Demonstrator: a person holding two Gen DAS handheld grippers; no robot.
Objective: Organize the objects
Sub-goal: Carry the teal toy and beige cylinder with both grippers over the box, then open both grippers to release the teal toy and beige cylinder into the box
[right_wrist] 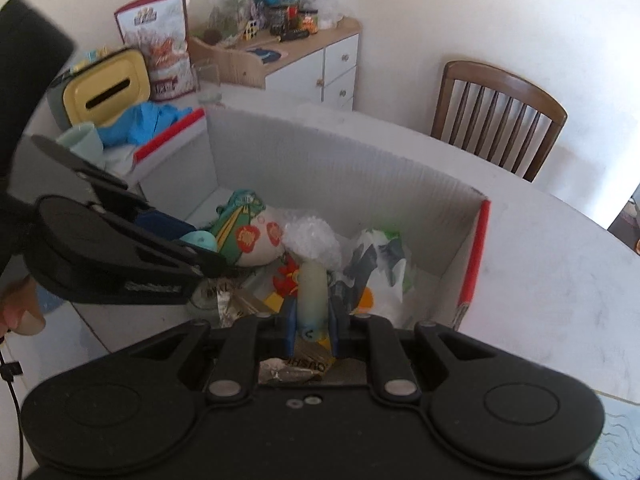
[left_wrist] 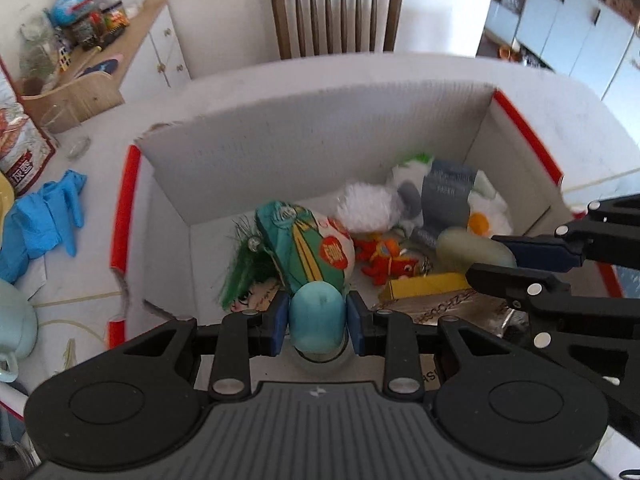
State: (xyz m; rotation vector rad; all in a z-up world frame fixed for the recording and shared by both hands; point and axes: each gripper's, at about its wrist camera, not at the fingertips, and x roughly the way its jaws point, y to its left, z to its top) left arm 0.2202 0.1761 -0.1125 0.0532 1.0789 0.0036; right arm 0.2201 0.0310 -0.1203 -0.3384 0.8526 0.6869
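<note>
A white cardboard box [left_wrist: 304, 148] with red edges lies open on the table and holds several things. My left gripper [left_wrist: 317, 314] is shut on a light blue rounded object [left_wrist: 316, 320] over the box's near side. Just beyond it lies a green and white printed pouch [left_wrist: 308, 248]. My right gripper [right_wrist: 314, 322] is shut on a pale green, tube-shaped object [right_wrist: 314, 288] above the box's contents. In the left wrist view the right gripper [left_wrist: 500, 254] enters from the right with that pale object [left_wrist: 468, 246]. In the right wrist view the left gripper [right_wrist: 202, 250] comes in from the left.
The box also holds a white fluffy toy [left_wrist: 366, 206], a red toy [left_wrist: 382, 258], a yellow carton [left_wrist: 428, 286] and a grey packet [left_wrist: 446, 196]. Blue gloves [left_wrist: 48, 216], a mug [left_wrist: 12, 320] and a yellow-lidded tissue box [right_wrist: 106, 88] lie left of it. A chair [left_wrist: 336, 16] and cabinet [right_wrist: 316, 64] stand behind.
</note>
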